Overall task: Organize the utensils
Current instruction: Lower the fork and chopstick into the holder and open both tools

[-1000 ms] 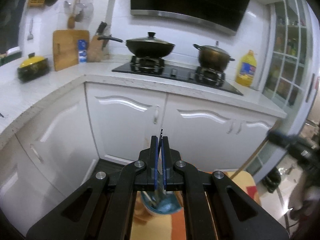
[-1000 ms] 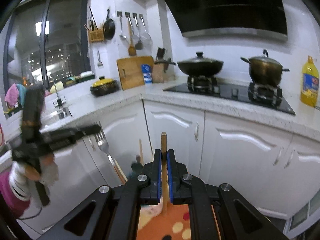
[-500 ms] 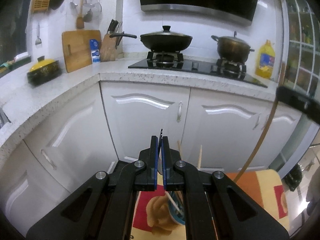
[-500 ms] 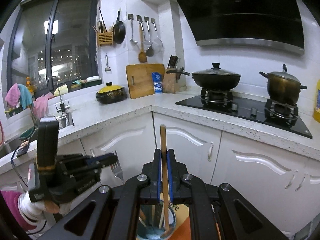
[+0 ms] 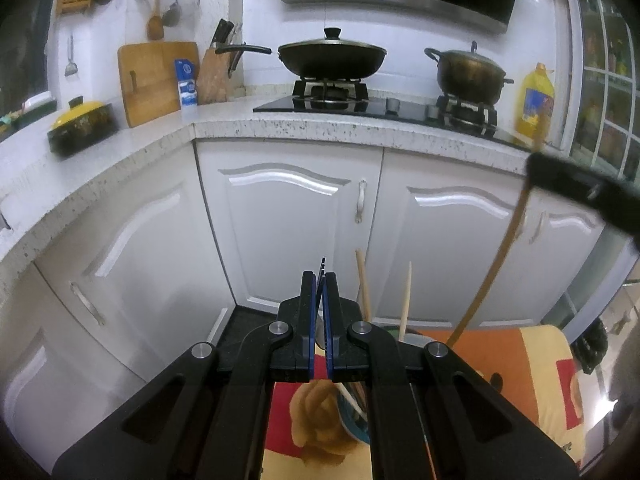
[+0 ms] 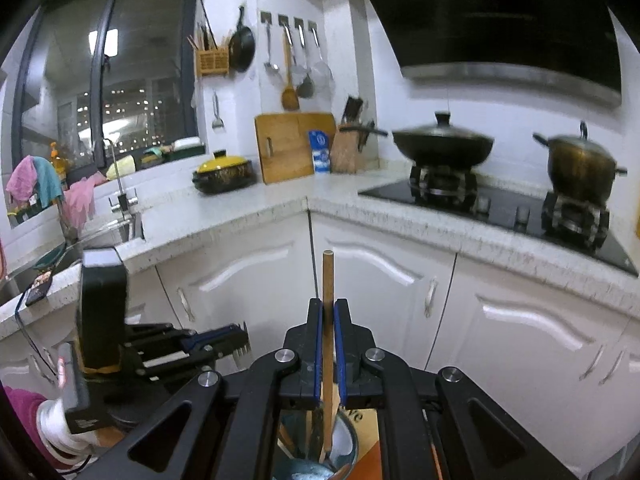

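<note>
My left gripper [image 5: 321, 280] is shut on a metal fork seen edge-on; in the right wrist view the left gripper [image 6: 224, 340] shows at lower left with the fork's tines [image 6: 241, 350] sticking out. A long wooden utensil handle [image 6: 327, 320] stands upright in my right gripper [image 6: 328, 308], which is shut on it. Its lower end reaches into a blue-green cup [image 6: 344, 440] with several wooden utensils in it. In the left wrist view the right gripper [image 5: 538, 170] comes in from the right with the wooden handle [image 5: 492, 264] slanting down toward the cup [image 5: 354, 428].
The cup stands on an orange and yellow patterned cloth [image 5: 500, 364]. White cabinet doors [image 5: 288, 220] are close ahead under a speckled countertop [image 5: 320, 128] with a wok [image 5: 332, 56], pot [image 5: 468, 72] and oil bottle [image 5: 534, 100]. A sink tap [image 6: 120, 196] is on the left.
Both grippers have come in over the cup. The wooden handle's lower end now sits in the cup. The left gripper with the fork has sunk lower and nearer the right one.
</note>
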